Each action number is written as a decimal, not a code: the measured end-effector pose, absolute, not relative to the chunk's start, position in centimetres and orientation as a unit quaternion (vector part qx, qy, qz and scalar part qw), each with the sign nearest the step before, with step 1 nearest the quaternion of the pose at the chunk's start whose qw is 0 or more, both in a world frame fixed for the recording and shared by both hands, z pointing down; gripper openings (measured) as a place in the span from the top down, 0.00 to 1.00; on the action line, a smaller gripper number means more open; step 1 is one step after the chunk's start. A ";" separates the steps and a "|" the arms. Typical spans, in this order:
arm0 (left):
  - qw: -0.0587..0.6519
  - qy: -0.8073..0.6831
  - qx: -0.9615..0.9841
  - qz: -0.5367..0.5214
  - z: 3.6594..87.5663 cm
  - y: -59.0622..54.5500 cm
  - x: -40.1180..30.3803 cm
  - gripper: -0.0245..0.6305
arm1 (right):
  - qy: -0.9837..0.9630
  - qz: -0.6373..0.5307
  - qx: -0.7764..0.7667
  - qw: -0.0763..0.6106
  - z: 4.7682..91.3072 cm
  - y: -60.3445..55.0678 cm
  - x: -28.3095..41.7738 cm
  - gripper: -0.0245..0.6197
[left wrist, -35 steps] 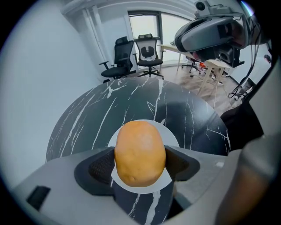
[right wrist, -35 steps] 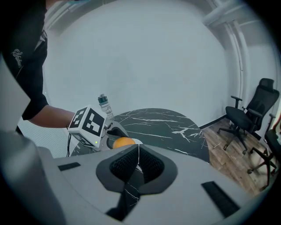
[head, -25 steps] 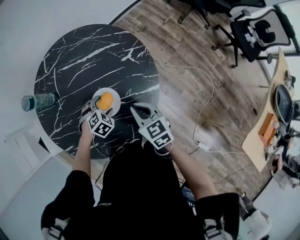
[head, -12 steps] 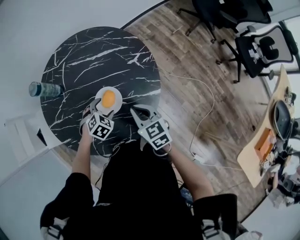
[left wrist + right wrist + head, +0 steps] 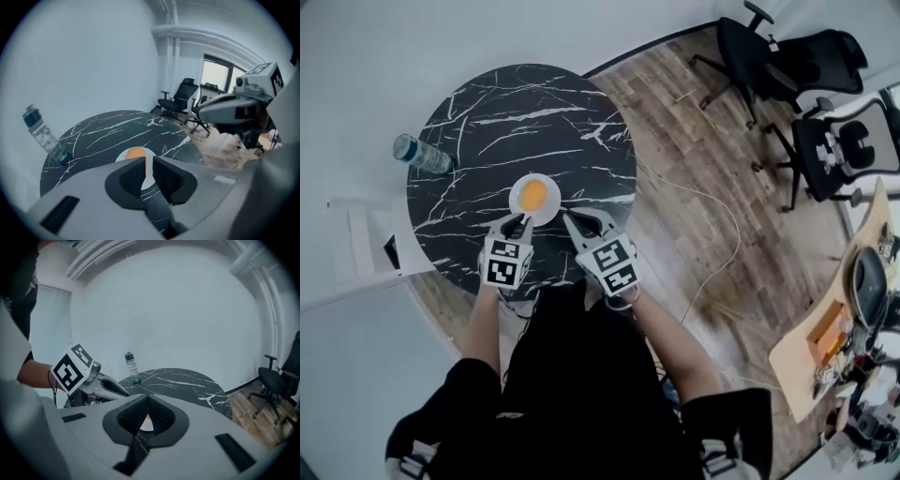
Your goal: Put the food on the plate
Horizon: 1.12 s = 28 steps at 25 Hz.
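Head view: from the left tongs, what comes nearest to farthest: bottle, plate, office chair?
1. Plate, just ahead of the closing, empty left tongs.
2. Bottle, at the table's far left edge.
3. Office chair, beyond the table, far right.

An office: black swivel chairs (image 5: 761,58) at upper right, a cluttered wooden desk (image 5: 800,361) at the lower right edge.

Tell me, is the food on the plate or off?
On: the orange food sits centred inside the rim of the white plate.
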State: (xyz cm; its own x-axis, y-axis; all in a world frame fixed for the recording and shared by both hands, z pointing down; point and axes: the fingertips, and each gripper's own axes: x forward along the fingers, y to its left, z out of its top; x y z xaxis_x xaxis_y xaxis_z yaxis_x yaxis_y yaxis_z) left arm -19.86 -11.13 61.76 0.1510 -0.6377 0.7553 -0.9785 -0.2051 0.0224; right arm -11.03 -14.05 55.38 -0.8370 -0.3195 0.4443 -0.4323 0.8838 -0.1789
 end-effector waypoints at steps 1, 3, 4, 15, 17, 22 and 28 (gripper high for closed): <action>0.274 -0.588 0.701 0.298 61.2 -10.8 -19.9 0.92 | -0.949 0.141 0.196 0.202 55.3 -13.9 -11.3 0.97; 0.279 -0.609 0.692 0.270 60.3 -10.0 -19.9 0.96 | -0.951 0.139 0.189 0.200 55.2 -13.4 -11.9 0.97; 0.280 -0.616 0.689 0.259 59.9 -9.6 -19.7 0.96 | -0.952 0.135 0.185 0.201 55.1 -13.1 -12.2 0.97; 0.285 -0.731 0.610 0.113 52.9 -4.4 -21.2 0.96 | -0.977 0.088 0.127 0.145 50.0 -10.3 -14.8 0.97; 0.262 -0.754 0.593 0.104 51.1 -3.7 -21.4 0.96 | -0.980 0.075 0.130 0.134 48.4 -10.2 -14.7 0.97; 0.163 -0.809 0.557 0.093 44.6 -2.1 -21.7 0.96 | -0.986 0.039 0.138 0.088 43.4 -9.5 -13.5 0.97; 0.075 -0.838 0.538 0.055 37.3 1.3 -20.2 0.96 | -0.992 -0.015 0.119 0.033 36.7 -7.5 -11.0 0.97</action>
State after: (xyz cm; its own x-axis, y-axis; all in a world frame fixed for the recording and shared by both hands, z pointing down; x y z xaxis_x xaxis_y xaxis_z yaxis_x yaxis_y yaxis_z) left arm -20.24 1.30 37.29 -0.4094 -0.8934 0.1848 -0.9100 0.4145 -0.0120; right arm -10.97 -7.52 36.70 -0.9695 -0.2374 0.0609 -0.2354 0.9712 0.0382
